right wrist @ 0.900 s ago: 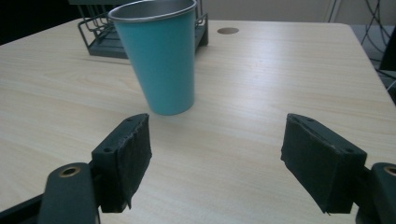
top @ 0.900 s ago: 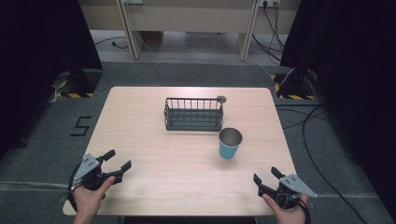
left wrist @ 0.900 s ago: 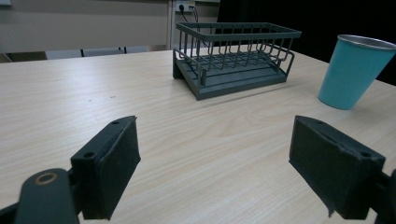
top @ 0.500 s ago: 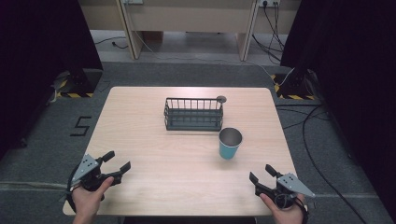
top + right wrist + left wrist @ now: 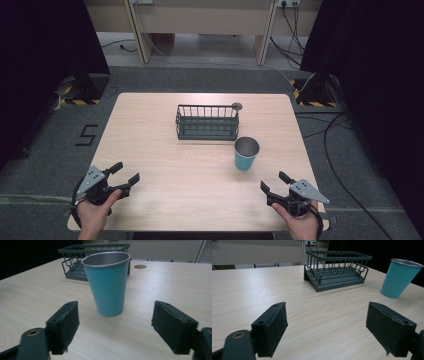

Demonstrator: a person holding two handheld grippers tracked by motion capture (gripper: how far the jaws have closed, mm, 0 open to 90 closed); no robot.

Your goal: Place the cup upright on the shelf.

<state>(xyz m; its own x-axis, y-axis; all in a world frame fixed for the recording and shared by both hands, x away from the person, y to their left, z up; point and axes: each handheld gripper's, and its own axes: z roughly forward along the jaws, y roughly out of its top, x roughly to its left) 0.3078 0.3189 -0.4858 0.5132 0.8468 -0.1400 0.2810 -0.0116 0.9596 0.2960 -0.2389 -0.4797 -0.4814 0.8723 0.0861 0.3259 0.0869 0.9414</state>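
A teal cup [image 5: 246, 153] with a metal rim stands upright on the table [image 5: 150, 130], right of centre. Behind it, to its left, sits a dark wire rack [image 5: 207, 122], which looks empty. My right gripper [image 5: 273, 181] is near the front right edge, open, a short way in front of the cup. In the right gripper view the cup [image 5: 107, 282] stands centred beyond the open right gripper [image 5: 115, 332], apart from both pads. My left gripper [image 5: 126, 172] hovers open at the front left. The left gripper view has the rack [image 5: 337, 270] and cup [image 5: 399, 278] far ahead of the open left gripper [image 5: 329, 332].
A small round dark disc [image 5: 237, 106] lies in the tabletop by the rack's far right corner. Beyond the table's far edge are wooden furniture legs and cables on a grey floor. Dark curtains stand at both sides.
My right gripper has shifted a little to the left and forward, toward the cup. The left gripper has stayed about where it was.
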